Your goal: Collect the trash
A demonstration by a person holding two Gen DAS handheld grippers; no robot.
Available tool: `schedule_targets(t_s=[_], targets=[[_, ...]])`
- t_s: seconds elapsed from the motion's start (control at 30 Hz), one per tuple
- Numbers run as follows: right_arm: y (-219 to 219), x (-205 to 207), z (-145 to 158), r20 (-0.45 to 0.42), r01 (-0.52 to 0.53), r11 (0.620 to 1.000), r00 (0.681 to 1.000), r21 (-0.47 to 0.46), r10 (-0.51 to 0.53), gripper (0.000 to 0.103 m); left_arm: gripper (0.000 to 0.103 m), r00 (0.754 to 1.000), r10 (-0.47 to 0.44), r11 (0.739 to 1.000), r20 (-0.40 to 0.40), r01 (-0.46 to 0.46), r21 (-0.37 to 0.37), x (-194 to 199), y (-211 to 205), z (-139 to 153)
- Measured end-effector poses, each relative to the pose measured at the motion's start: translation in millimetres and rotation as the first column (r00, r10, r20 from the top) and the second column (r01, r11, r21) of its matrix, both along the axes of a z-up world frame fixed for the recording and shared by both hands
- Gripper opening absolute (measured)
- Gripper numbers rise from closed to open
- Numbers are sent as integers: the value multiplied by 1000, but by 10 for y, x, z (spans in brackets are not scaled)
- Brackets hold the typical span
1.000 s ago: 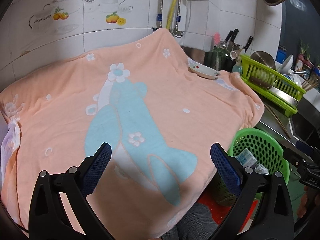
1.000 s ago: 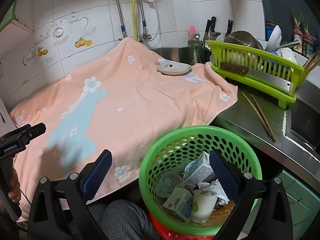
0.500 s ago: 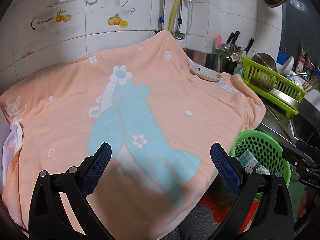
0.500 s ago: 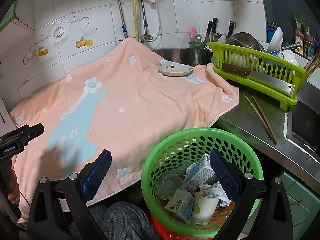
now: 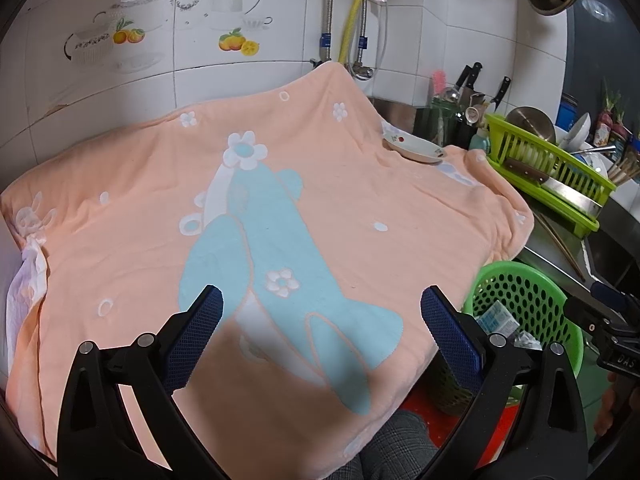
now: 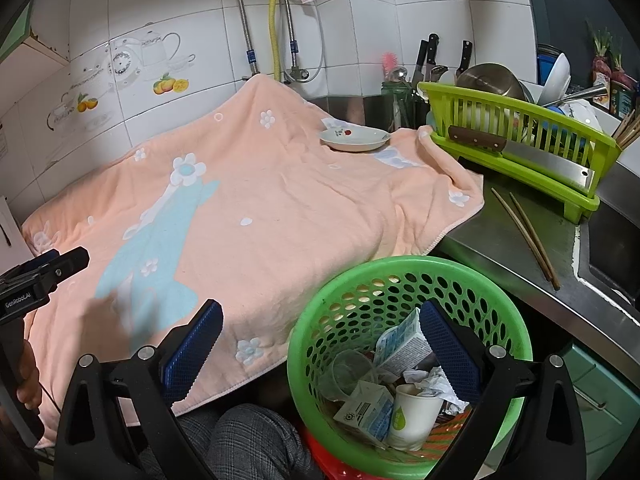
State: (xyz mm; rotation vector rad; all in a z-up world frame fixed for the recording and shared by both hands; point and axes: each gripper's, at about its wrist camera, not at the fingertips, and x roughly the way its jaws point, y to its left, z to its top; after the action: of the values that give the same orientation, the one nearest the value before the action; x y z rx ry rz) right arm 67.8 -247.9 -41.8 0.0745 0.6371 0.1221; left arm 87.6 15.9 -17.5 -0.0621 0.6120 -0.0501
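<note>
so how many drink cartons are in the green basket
2 visible in the green perforated plastic basket: one blue-and-white carton leaning at the back, another at the front beside the white paper cup. More may be buried.

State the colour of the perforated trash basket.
Bright green; the trash basket shows best in the right wrist view.

Standing here, I can read very little. In the right wrist view the left gripper (image 6: 44, 276) carries white lettering along its black body that reads "GenRoboLAI", or something close to that. In the left wrist view the right gripper (image 5: 616, 336) shows the white letters "DAS" on its black body, cut off at the picture's edge. The milk cartons (image 6: 402, 346) in the green basket (image 6: 400, 266) bear blue print, and the paper cup (image 6: 412, 416) has a green drop mark, but none of that print is legible.
</note>
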Motion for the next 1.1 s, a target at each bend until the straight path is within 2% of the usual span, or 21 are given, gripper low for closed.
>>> schedule_targets(t_s=[1.1], targets=[[81,19,11,0,-11,1000,1000,6,11,96,98,1000,2,1000,19,-2,9,-40,-10,50]])
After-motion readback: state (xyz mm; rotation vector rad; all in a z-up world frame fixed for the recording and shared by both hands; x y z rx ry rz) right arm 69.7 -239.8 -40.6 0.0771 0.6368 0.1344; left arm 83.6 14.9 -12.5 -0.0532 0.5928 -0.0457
